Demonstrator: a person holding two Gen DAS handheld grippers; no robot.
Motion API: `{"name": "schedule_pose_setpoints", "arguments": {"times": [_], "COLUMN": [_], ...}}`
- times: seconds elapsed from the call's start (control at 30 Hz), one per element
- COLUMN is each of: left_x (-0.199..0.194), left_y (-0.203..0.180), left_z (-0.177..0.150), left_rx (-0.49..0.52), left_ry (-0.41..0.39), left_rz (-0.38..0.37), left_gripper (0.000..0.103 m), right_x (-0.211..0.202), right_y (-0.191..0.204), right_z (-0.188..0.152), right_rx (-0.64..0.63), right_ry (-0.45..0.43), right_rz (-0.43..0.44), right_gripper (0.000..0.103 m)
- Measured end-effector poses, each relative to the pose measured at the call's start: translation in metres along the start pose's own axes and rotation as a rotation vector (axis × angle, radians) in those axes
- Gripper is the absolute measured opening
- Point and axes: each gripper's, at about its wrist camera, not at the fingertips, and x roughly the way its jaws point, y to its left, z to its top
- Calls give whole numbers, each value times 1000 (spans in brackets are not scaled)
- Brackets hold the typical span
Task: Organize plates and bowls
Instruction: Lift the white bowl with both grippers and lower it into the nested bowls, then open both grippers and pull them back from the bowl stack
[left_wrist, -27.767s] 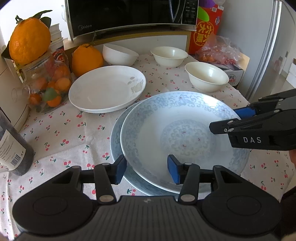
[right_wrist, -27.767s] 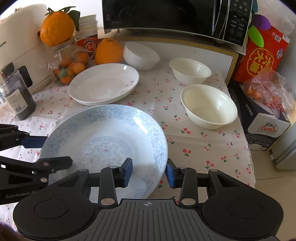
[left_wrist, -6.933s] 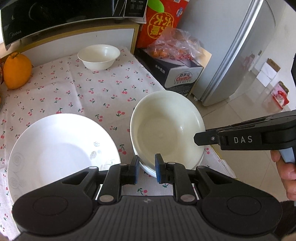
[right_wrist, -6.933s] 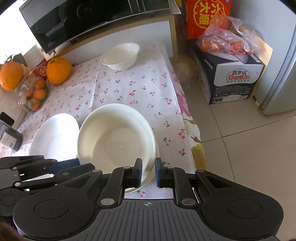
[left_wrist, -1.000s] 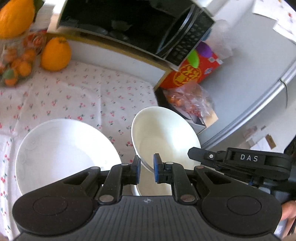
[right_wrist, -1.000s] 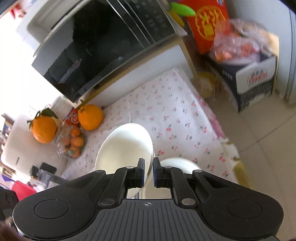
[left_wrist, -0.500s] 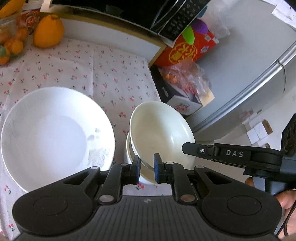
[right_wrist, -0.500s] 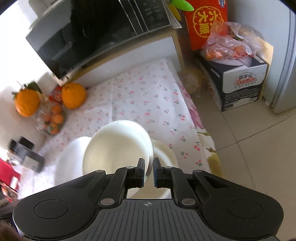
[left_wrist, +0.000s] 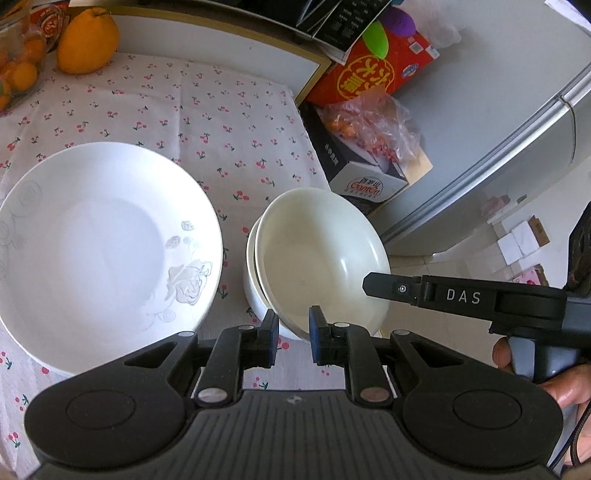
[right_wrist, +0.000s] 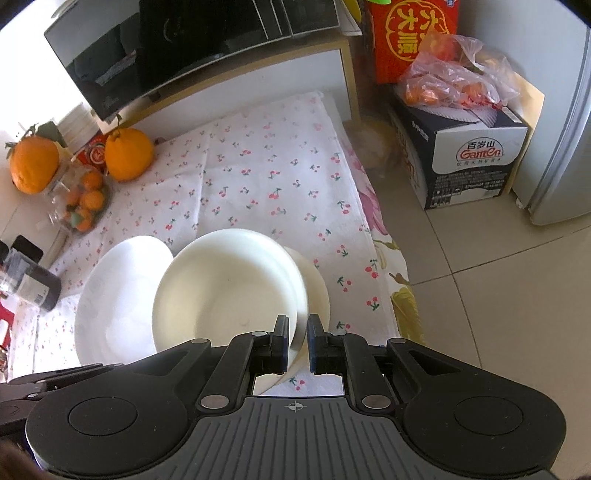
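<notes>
A cream bowl (left_wrist: 321, 254) sits tilted in another cream bowl (left_wrist: 253, 291) near the table's right edge. My left gripper (left_wrist: 291, 330) holds the top bowl's near rim between its blue pads, slightly parted. My right gripper (right_wrist: 297, 338) is shut on the same bowl (right_wrist: 229, 288) at its right rim; the lower bowl (right_wrist: 317, 291) shows behind it. A white plate (left_wrist: 99, 236) with a faint flower pattern lies just left of the bowls; it also shows in the right wrist view (right_wrist: 110, 302).
A cherry-print cloth (left_wrist: 207, 110) covers the table. Oranges (right_wrist: 127, 153) and a jar of small fruit (right_wrist: 83, 203) stand at the back left, a microwave (right_wrist: 192, 44) behind. A dark bottle (right_wrist: 33, 284) is at the left. A box (right_wrist: 465, 147) and fridge stand on the floor right.
The held bowl has come down into the lower bowl beside the white plate. Both grippers moved down with it and the left jaws have parted a little.
</notes>
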Motion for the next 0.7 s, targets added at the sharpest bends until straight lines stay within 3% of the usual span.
{"name": "schedule_pose_setpoints", "arguments": {"times": [0.27, 0.47, 0.7], "left_x": [6, 7, 8], "left_y": [-2, -4, -7], "left_z": [-1, -2, -4], "left_rx": [20, 39, 76], "left_ry": [25, 30, 17], "left_rz": [10, 16, 24], "left_gripper": [18, 25, 46], "right_x": [4, 6, 8], "right_y": [2, -2, -10], "right_z": [0, 1, 2], "right_rx": [-25, -12, 26], "right_ry": [12, 17, 29], "right_rz": [-22, -29, -16], "right_gripper": [13, 13, 18]}}
